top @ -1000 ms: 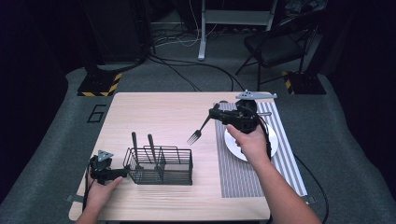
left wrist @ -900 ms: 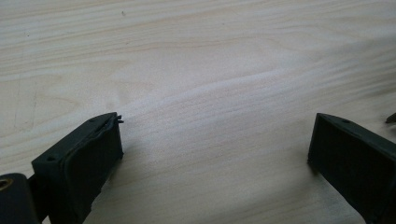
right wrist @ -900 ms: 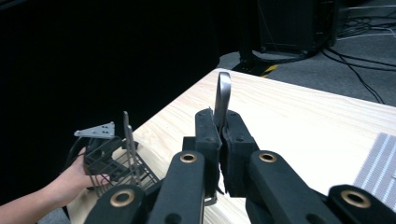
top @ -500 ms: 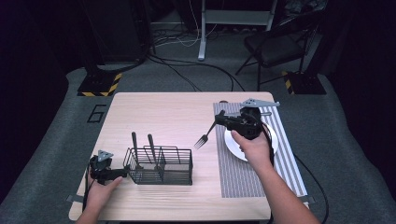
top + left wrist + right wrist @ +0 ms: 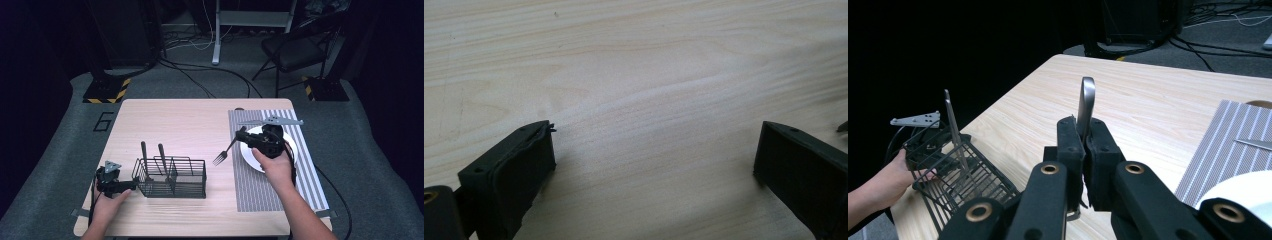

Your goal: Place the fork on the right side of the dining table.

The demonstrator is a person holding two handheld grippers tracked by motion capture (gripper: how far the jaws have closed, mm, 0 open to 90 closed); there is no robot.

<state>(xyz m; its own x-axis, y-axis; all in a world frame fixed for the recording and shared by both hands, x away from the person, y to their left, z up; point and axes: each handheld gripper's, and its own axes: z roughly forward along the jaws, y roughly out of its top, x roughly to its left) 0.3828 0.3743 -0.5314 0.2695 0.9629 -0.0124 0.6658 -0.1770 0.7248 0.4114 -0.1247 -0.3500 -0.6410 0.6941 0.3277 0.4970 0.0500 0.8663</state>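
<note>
1. Table (image 5: 175, 120) lit from overhead, bright; the room around it falls to near black.
2. High view soft, low detail, slightly grainy.
3. Left gripper view: sharp wood grain, soft shadows under blurry near jaws.
4. Right gripper view: dark background, foreground jaws slightly out of focus.

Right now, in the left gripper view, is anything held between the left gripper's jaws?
No: the left gripper has its jaws standing wide apart, with nothing but bare wooden table between them.
</note>
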